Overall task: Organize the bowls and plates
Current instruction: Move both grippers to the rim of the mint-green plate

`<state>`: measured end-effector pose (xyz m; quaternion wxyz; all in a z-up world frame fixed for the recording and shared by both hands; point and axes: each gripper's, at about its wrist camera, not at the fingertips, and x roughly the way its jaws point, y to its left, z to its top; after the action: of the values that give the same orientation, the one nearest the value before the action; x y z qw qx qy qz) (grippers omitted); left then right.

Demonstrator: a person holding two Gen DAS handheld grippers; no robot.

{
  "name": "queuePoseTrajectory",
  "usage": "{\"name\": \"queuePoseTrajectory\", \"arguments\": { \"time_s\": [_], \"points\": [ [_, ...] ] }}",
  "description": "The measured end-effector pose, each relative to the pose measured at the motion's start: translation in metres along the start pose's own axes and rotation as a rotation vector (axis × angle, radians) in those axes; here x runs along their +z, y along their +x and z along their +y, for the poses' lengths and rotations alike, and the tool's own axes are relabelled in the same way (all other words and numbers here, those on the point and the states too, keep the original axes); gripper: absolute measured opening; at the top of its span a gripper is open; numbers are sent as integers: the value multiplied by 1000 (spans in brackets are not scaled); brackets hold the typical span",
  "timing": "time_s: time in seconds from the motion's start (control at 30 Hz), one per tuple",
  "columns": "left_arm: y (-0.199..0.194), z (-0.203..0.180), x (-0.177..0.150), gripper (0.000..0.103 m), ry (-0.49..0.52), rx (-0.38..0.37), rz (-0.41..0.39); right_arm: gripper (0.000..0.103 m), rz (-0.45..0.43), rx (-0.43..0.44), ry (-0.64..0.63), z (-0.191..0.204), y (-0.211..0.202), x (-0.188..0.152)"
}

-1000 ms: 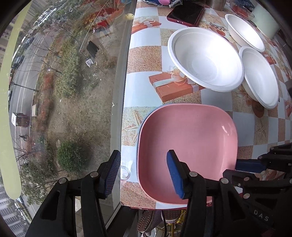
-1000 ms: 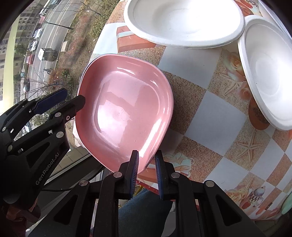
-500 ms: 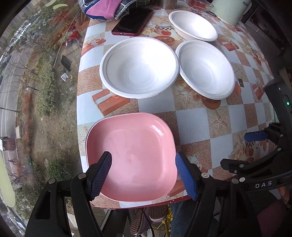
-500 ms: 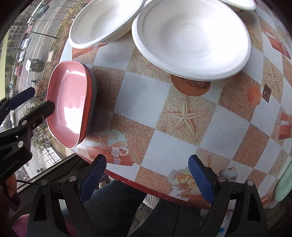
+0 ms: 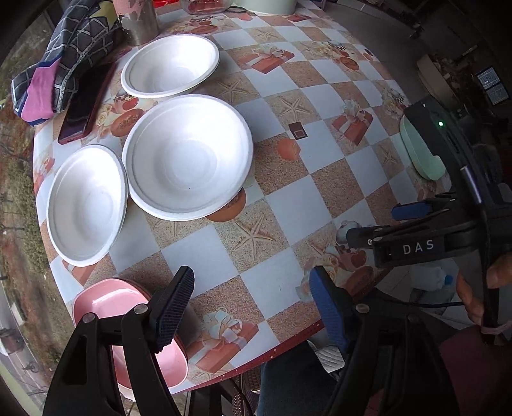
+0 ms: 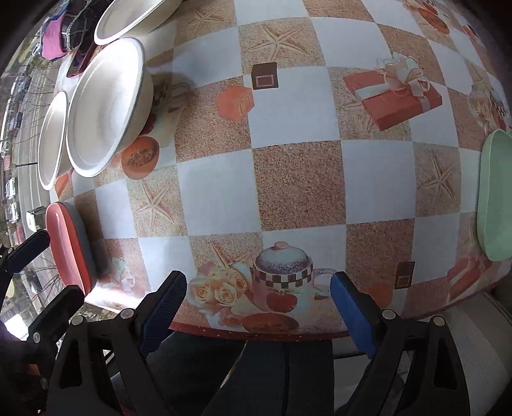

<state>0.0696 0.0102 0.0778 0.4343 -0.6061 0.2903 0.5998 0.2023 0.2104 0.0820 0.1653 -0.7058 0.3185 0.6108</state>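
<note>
Plates and bowls occupy the left and right margins of the checkered, gift-print surface (image 5: pixel 288 198). At the near left corner, the pink square plastic plate (image 5: pixel 105 304) rests on a grey plate of like shape, close to the surface edge; a knock from the left claw (image 5: pixel 249 304) could push the stack off. That claw's jaws have just been opening and stand apart, nothing between them. Beyond lie three white round disposable bowls (image 5: pixel 188 156), the nearer two with rims touching or overlapping; lifting one may drag its neighbour. A dark phone in a red case (image 5: pixel 84 105), a patterned cloth bundle (image 5: pixel 60 64) and a metal cup (image 5: pixel 137 22) crowd the far left. The central surface is unobstructed. The right claw (image 6: pixel 257 304), jaws just opened and empty, hangs over the near edge. A pale green oval plate (image 6: pixel 494 195) overhangs the right edge; a hasty grip could tip it.
</note>
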Motion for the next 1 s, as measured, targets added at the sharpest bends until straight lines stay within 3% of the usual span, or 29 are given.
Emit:
{"name": "queuePoseTrajectory", "arguments": {
  "time_s": [0.3, 0.57, 0.77, 0.83, 0.97, 1.0],
  "points": [
    [15, -36, 19, 78, 104, 2, 56, 92, -112, -48, 289, -160, -69, 9],
    [31, -63, 36, 78, 154, 8, 100, 92, -160, -138, 417, -282, -111, 17],
    [43, -82, 51, 78, 188, 13, 129, 92, -174, -176, 470, -335, -115, 13],
    [45, -89, 56, 78, 199, 11, 132, 92, -190, -199, 485, -318, -91, -9],
    [51, -101, 66, 78, 216, 11, 144, 92, -213, -237, 498, -330, -79, -4],
    [52, -103, 68, 78, 219, 11, 145, 92, -215, -241, 504, -307, -61, -3]
  ]
}}
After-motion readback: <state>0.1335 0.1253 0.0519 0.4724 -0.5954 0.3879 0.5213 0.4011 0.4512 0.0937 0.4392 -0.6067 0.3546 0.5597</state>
